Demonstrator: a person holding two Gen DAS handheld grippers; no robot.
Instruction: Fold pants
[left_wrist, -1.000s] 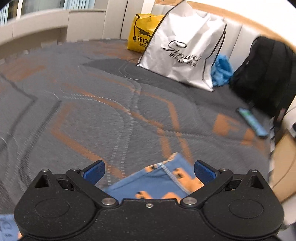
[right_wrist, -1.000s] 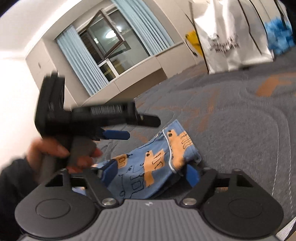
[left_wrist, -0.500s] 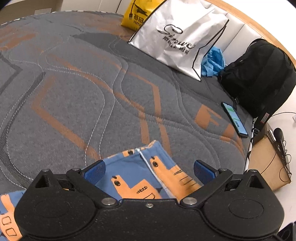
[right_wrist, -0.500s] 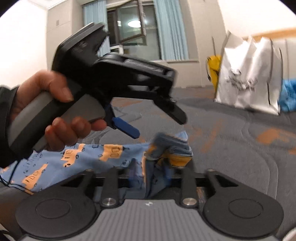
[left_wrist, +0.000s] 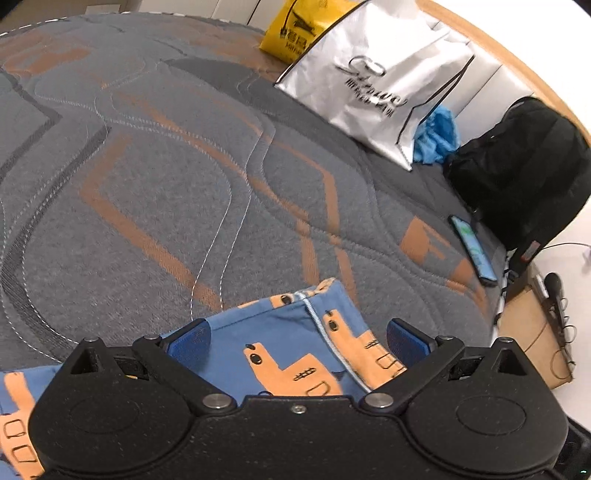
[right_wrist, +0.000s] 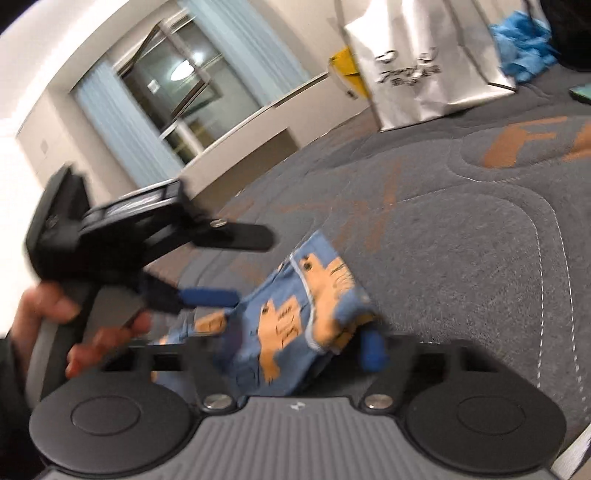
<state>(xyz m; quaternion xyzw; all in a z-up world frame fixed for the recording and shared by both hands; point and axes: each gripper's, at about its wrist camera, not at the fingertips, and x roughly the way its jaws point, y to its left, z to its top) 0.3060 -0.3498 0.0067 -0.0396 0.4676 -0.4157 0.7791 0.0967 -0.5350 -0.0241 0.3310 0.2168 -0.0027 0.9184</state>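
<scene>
The pants (left_wrist: 288, 347) are blue with orange prints and lie on the grey quilted bed (left_wrist: 184, 177). My left gripper (left_wrist: 297, 338) is open, its blue pads on either side of the pants' end, just above the cloth. In the right wrist view the pants (right_wrist: 295, 317) sit bunched between my right gripper's (right_wrist: 299, 349) fingers; the frame is blurred, and the jaws stand part open around the cloth. The left gripper (right_wrist: 210, 297), held in a hand, shows at the left there.
A white shopping bag (left_wrist: 373, 85), a yellow bag (left_wrist: 295, 33), blue cloth (left_wrist: 436, 136) and a black backpack (left_wrist: 517, 166) stand at the far side of the bed. A phone (left_wrist: 472, 249) lies near the right edge, with a cardboard box (left_wrist: 535, 332) beyond.
My right gripper was shut on the bunched pants half a second ago; now its jaws are wider and it has tilted. My left gripper stayed open over the pants' end.
</scene>
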